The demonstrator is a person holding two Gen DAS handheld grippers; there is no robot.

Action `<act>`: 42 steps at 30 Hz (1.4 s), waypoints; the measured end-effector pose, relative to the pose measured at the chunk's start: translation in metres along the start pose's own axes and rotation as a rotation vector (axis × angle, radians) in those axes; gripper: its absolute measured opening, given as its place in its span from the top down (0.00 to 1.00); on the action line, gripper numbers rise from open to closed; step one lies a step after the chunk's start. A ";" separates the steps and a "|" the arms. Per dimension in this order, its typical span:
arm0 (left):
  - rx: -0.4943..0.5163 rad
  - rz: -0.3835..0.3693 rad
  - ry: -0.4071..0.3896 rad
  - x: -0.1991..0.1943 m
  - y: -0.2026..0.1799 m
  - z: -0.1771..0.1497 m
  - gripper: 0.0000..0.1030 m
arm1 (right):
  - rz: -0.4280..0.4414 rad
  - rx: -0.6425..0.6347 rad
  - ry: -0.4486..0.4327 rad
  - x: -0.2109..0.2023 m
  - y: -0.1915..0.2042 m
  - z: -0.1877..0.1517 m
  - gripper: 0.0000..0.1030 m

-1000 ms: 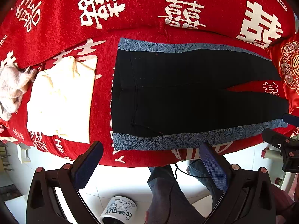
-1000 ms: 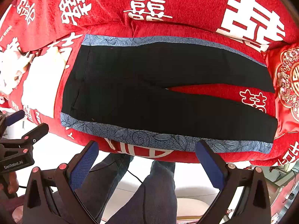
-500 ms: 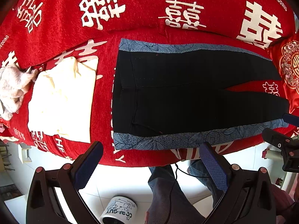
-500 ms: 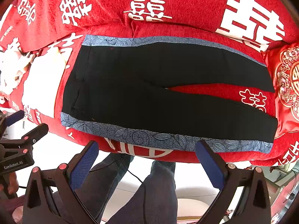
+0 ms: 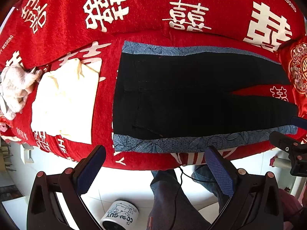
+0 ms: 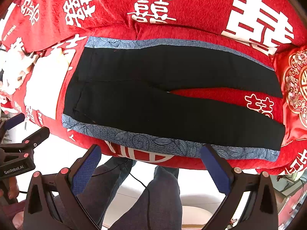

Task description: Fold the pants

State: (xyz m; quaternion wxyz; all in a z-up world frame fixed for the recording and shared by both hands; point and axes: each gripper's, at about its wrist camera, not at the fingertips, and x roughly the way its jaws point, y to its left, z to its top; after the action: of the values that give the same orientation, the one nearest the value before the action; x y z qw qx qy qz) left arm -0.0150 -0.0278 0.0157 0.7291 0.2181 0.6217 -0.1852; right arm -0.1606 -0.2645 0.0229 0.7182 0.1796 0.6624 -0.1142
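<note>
Pants (image 5: 191, 95): flat on your red sofa (image 5: 145, 28) — legs unfolded.
Left gripper (image 5: 153, 164): released, off the sofa's front edge.
Right gripper (image 6: 151, 163): released too.

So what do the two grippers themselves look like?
Both the left gripper and right gripper have black angular plastic frames with round reddish rivets and two fingers faced with blue cross-hatched pads. White "GenRobot.AI" lettering marks the left one's body in the right wrist view.
</note>
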 end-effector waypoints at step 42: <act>-0.281 -0.157 0.087 0.146 0.067 -0.045 0.00 | 0.543 0.272 0.137 0.143 0.019 -0.060 0.10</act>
State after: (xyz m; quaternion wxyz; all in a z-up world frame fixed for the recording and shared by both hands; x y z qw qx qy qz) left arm 0.0071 0.0532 -0.1282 0.7083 0.0724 0.6875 -0.1432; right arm -0.1938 -0.2125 -0.1210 0.6456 0.4517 0.6157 0.0063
